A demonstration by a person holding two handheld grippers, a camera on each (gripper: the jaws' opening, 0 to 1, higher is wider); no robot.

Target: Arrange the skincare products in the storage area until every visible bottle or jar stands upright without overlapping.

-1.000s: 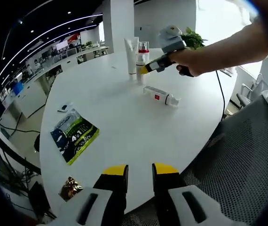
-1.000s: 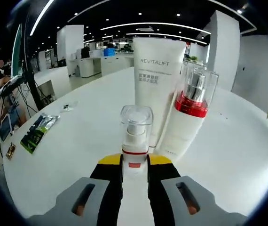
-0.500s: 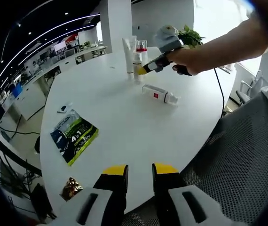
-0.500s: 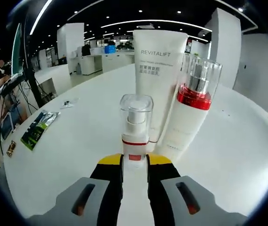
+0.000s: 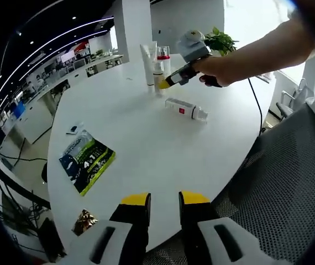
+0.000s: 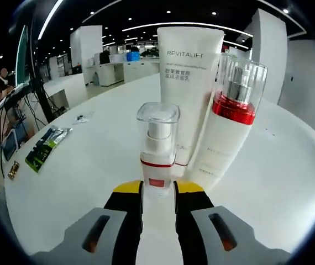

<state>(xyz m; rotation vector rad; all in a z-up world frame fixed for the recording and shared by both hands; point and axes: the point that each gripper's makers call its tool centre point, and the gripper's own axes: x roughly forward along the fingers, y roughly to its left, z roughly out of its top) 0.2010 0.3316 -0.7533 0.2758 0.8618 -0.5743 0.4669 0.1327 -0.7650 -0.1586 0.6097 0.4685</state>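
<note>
My right gripper [image 6: 157, 190] is shut on a small white pump bottle [image 6: 157, 152] with a clear cap, held upright. Just behind it stand a white REVITALIFT tube [image 6: 188, 83] and a white bottle with a red band and clear cap [image 6: 229, 127]. In the left gripper view the same group [image 5: 153, 63] stands at the far side of the round white table [image 5: 141, 149], with the right gripper [image 5: 164, 84] and a person's hand at it. A white bottle with a red label [image 5: 185, 109] lies on its side nearer me. My left gripper [image 5: 163, 200] hangs open over the table's near edge, holding nothing.
A green and blue sachet [image 5: 85, 160], a small card [image 5: 73, 128] and a gold packet [image 5: 83, 221] lie on the table's left part. A mesh chair [image 5: 279, 193] stands at the right. A cable [image 5: 257, 105] crosses the far right edge. A potted plant [image 5: 224, 41] stands behind.
The right gripper has carried the pump bottle a little closer to the tube and the red-banded bottle. The left gripper view has shifted slightly; the lying bottle stays put.
</note>
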